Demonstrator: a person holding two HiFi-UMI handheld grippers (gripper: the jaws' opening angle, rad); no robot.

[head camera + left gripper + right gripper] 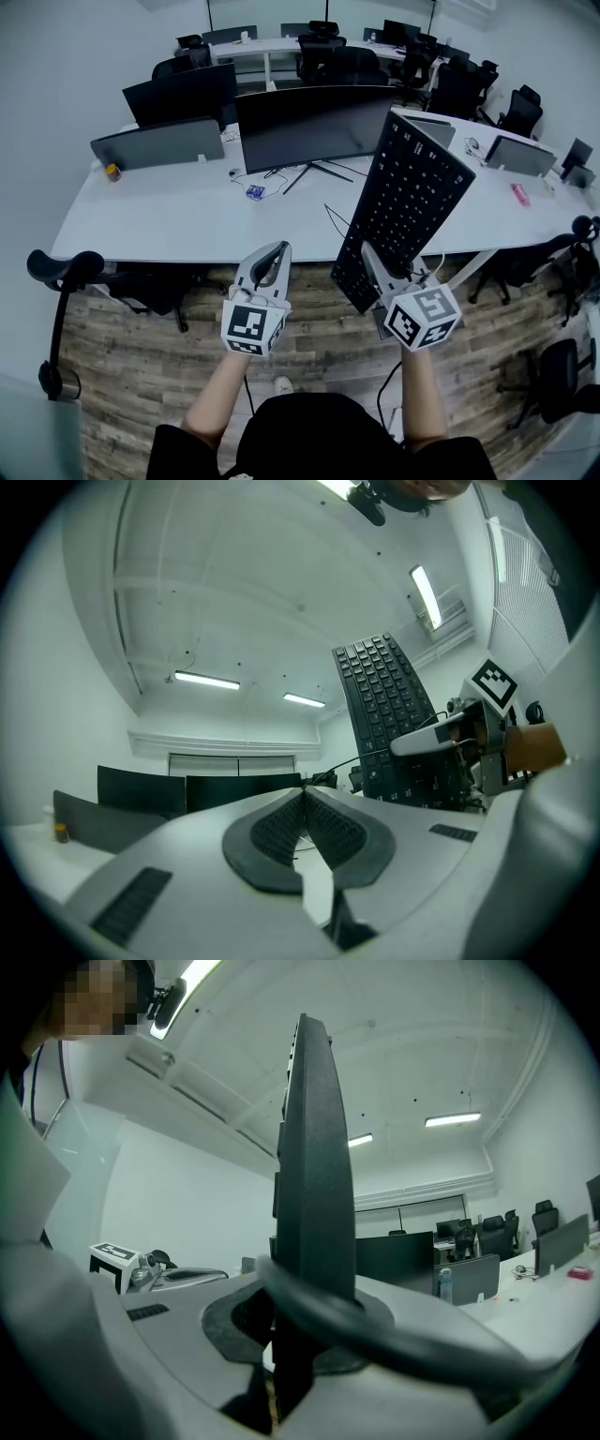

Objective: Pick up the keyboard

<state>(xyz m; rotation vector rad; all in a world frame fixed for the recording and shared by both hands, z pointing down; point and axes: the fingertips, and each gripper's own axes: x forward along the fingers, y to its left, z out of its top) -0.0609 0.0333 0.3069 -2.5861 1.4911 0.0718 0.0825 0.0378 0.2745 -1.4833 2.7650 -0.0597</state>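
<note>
A black keyboard [405, 208] hangs in the air above the white desk [178, 220], stood on end with its keys facing left. My right gripper [386, 274] is shut on its lower end. In the right gripper view the keyboard [314, 1194] is seen edge-on, rising between the pads, and its dark cable [394, 1340] loops across the front. My left gripper [267, 272] is beside it on the left, shut and holding nothing; its pads [281, 832] meet. From the left gripper view the keyboard [384, 700] and the right gripper [450, 742] show at the right.
On the desk stand a large dark monitor [309, 127], a second monitor [180, 94], grey divider panels [157, 142] and loose cables [333, 217]. Office chairs [66, 272] stand at the desk's near edge, over a wood-pattern floor [141, 361]. More desks and chairs fill the back.
</note>
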